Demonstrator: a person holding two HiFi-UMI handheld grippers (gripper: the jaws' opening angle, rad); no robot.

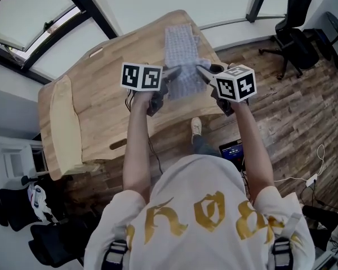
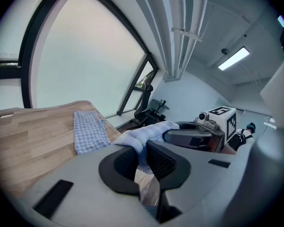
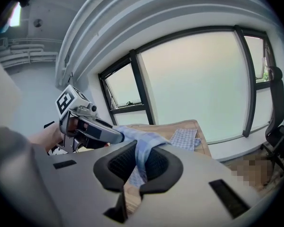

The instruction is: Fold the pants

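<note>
A: So, where are the pants sitting right now?
B: The far part is lying flat on the counter, toward its far edge. The near end is hanging in the air, stretched between the two grippers.
A: Jaws?
B: Here the left hand-held gripper is pinching one corner of the near end, pads nearly together on a thin fold. The right hand-held gripper is doing the same on the other corner. Both are biting cloth, nothing else.
A: How is the fabric behaving?
B: Light, thin checked weave, I'm judging. It's sagging between the grips and draping over the jaws, so it's showing no stiffness. Probably not slippery, but a pinch this thin could be creeping out under tension.
A: Best hold?
B: Corners or edge, I'd say. Grabbing mid-panel would be bunching it.
A: Surface?
B: Pale wooden top, looking smooth. Only the pants and a long pale slab at its left end are lying on it. Cloth should be sliding easily.
A: Room?
B: Big slanted windows are running beyond the counter. There's a wood-plank floor, and an office chair is standing well off to the right.
</note>
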